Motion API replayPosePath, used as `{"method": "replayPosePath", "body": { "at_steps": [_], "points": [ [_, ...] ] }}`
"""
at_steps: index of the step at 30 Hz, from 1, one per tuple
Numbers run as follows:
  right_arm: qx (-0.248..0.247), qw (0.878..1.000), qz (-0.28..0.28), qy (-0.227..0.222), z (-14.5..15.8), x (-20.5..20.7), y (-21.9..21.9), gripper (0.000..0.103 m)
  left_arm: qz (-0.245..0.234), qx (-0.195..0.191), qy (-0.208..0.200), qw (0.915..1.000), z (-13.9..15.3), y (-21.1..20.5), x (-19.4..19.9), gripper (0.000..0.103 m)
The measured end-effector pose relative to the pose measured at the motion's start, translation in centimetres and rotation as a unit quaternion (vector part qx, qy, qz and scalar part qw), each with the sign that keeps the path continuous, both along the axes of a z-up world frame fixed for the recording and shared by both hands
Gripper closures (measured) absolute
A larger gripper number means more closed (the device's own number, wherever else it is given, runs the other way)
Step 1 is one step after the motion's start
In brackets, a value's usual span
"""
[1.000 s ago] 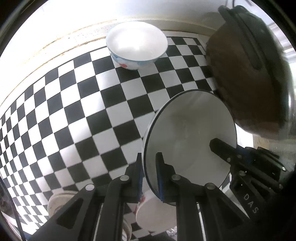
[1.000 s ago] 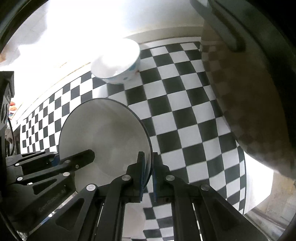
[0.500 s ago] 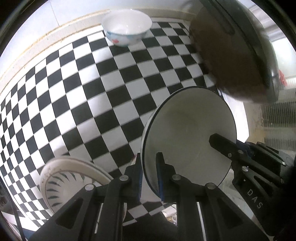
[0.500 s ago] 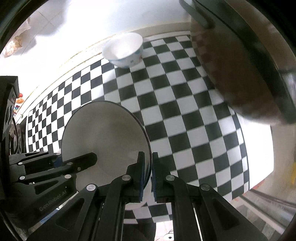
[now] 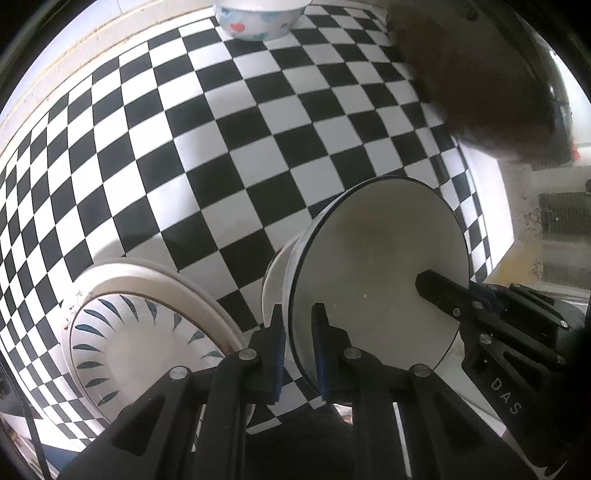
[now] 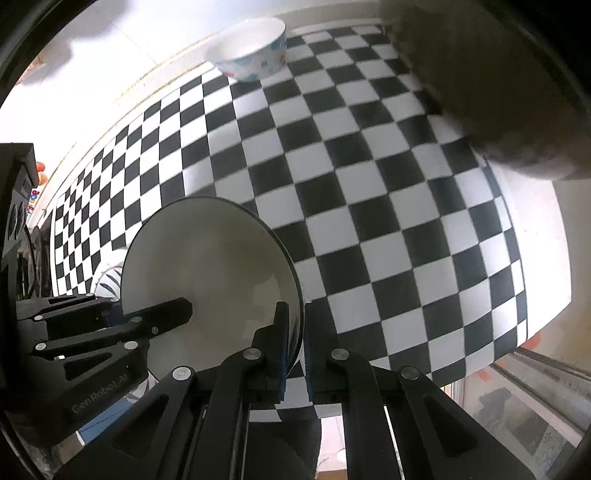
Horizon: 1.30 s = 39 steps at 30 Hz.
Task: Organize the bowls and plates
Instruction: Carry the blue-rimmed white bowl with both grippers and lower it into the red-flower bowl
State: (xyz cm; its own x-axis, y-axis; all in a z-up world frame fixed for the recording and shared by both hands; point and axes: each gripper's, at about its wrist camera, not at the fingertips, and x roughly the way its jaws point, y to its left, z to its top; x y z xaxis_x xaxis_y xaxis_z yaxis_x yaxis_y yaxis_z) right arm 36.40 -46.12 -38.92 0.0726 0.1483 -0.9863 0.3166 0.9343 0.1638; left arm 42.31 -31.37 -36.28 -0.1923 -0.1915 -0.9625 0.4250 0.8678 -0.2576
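A white bowl with a dark rim (image 5: 376, 266) hangs tilted above the checkered tablecloth (image 5: 221, 147), held from both sides. My left gripper (image 5: 297, 347) is shut on its near rim, blue pads on either side of the wall. On the opposite rim my right gripper (image 6: 295, 339) is shut, and the bowl (image 6: 207, 266) fills that view's lower left. Each gripper shows in the other's view: the right gripper (image 5: 480, 314), the left gripper (image 6: 110, 325). A plate with blue leaf marks (image 5: 140, 332) lies at lower left. A small patterned bowl (image 5: 258, 22) stands at the far edge.
Another white bowl (image 5: 273, 284) sits partly hidden behind the held one. A large dark brown blurred object (image 5: 480, 74) fills the upper right. The tablecloth ends at the right edge (image 6: 517, 277), with floor beyond. The patterned plate (image 6: 107, 280) peeks out behind the held bowl.
Both grippers have carried the bowl toward the table's near side. The small patterned bowl has slid to the top of the views, and the blue-leaf plate has come into sight at lower left.
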Motion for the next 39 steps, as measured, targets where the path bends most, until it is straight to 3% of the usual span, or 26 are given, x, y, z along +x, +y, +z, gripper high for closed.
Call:
{"method": "replayPosePath", "body": {
  "at_steps": [17,39],
  "points": [
    [0.01,1.0,0.009,0.027,-3.4,-0.9,0.3,0.095,-0.008,0.022,0.007,0.9997,-3.0,-0.9,-1.4,0.092],
    [0.041,0.998,0.005,0.037,-3.9,-1.2,-0.1,0.095,-0.022,0.033,0.012,0.9991,-2.8,-1.2,-1.7,0.09]
  ]
}}
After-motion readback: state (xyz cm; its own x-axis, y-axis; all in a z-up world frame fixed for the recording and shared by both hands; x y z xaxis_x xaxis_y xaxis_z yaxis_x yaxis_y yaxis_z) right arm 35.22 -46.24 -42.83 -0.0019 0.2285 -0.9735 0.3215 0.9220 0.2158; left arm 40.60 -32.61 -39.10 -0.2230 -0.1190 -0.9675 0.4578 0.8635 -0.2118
